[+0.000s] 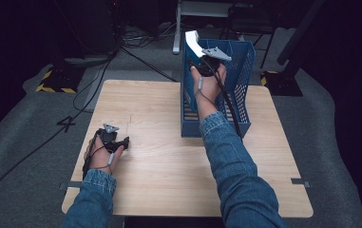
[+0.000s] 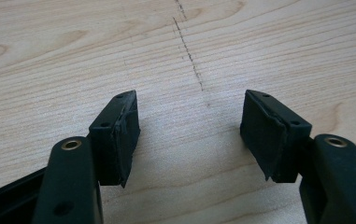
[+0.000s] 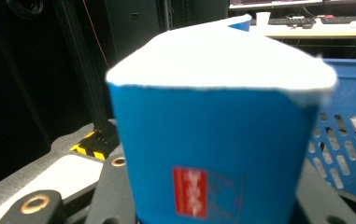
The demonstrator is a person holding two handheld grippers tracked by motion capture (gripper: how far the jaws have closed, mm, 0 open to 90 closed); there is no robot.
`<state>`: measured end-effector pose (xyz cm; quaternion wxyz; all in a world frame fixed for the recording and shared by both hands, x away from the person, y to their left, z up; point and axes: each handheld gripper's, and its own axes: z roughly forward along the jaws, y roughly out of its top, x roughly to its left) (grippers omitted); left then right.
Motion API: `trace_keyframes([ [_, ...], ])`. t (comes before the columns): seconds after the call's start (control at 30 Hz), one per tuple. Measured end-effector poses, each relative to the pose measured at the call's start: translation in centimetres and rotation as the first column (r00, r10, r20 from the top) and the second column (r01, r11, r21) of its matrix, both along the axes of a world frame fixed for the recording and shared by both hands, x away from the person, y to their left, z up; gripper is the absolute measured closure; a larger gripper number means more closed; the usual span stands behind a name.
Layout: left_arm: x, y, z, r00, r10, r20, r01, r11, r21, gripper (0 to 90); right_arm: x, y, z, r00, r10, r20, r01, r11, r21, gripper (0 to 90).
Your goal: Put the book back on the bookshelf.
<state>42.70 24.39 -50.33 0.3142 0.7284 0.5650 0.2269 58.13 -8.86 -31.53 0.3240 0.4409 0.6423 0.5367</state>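
Right gripper (image 1: pixel 198 47) is held up over the near-left part of a blue perforated file basket (image 1: pixel 241 71) that stands at the far right of the wooden table (image 1: pixel 169 161). Its jaws are pressed in on a blue book with white page edges (image 3: pixel 213 126), which fills the space between them in the right gripper view; a small red label (image 3: pixel 189 191) sits low on the blue cover. In the high view the book shows as a white, tilted shape (image 1: pixel 194 42) sticking up past the basket's far-left top edge, above the grey three-cornered plate (image 1: pixel 216 53) on the gripper. Whether the book touches the basket wall I cannot tell. The right hand (image 1: pixel 209 83) and denim sleeve (image 1: pixel 231 161) reach across the table toward the basket, with the black cable (image 1: pixel 231 109) trailing back along the forearm.

Left gripper (image 1: pixel 121 142) rests low at the near-left of the table, well apart from the basket. Its two black pads (image 2: pixel 119 135) stand spread with bare wood grain between them, gripping nothing. A faint dotted pencil line (image 2: pixel 189 56) runs across the tabletop just ahead of the jaws.
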Motion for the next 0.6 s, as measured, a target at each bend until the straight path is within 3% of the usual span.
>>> trace_keyframes([
  [0.23, 0.0, 0.0, 0.0, 1.0, 0.0, 0.0, 0.0, 1.0, 0.0, 37.5, 0.2, 0.6, -2.3, 0.9999, 0.001, -0.01, -0.002, 0.9998, -0.02, 59.7],
  [0.33, 0.0, 0.0, 0.0, 1.0, 0.0, 0.0, 0.0, 1.0, 0.0, 37.6, 0.5, 0.7, -4.0, 0.9985, -0.005, -0.055, 0.003, 0.9995, -0.032, 59.6],
  [0.4, 0.1, 0.0, 0.0, 1.0, 0.001, 0.0, -0.001, 1.0, -0.004, 37.5, 0.3, 0.4, -4.8, 0.9997, 0.004, -0.024, -0.004, 1.0, 0.008, 59.5],
  [0.6, 0.2, -0.1, 0.0, 1.0, 0.004, 0.003, -0.004, 1.0, 0.001, 37.5, -0.3, 0.4, -5.2, 0.9998, -0.015, -0.011, 0.015, 0.9998, -0.013, 59.0],
])
